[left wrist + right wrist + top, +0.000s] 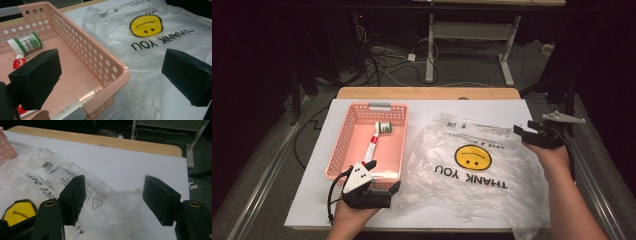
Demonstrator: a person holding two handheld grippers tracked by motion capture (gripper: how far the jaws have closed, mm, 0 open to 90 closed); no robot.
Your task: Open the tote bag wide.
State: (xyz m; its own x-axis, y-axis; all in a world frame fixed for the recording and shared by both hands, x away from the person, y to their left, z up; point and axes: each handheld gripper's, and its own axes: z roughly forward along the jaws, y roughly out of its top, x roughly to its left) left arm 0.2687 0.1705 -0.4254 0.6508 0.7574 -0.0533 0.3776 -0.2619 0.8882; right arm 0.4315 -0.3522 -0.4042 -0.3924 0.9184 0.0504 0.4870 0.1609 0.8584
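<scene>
Crinkled clear plastic bag with a yellow smiley point(472, 165) lies centre; right gripper point(526, 133) at three o'clock, left gripper point(393, 192) at seven, both released.

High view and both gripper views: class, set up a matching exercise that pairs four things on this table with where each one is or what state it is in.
Things:
1. pink basket
2. green-capped tube
3. plastic bag
4. right gripper

Places or states:
A. spread flat, smiley print facing up
B. open, above the bag's far right edge
C. lying inside the basket
D. on the white sheet, left of the bag

Pairs: 1-D, 2-C, 3-A, 4-B
</scene>
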